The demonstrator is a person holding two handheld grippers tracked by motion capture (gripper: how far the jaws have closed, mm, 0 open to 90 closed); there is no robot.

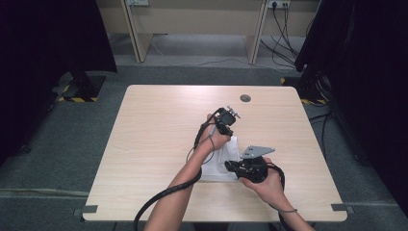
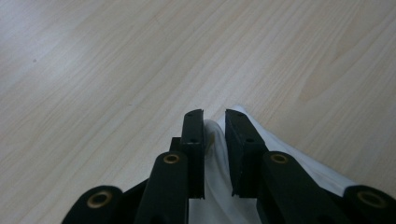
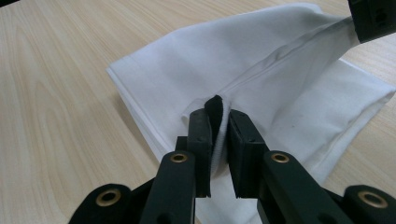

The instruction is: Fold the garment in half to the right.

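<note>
On the light wooden surface (image 1: 159,144) a folded white cloth (image 1: 222,163) lies near the middle of the near half, between the person's 2 hands. In the high view the left tool (image 1: 230,126) stands at the cloth's far edge, gripped by the left hand (image 1: 215,139), with its cable trailing back along the forearm. In the left gripper view its 2 black jaws stand close together, a narrow gap between them, with a raised fold of the cloth (image 2: 215,154) pinched there. To the right, the right tool (image 1: 235,166) sits at the cloth's near right part, held by the right hand (image 1: 267,185), its grey plate (image 1: 256,151) on top. In the right gripper view its jaws are likewise nearly closed and clamp a bunched hem of the cloth (image 3: 261,70), which spreads in layers over the surface beyond.
</note>
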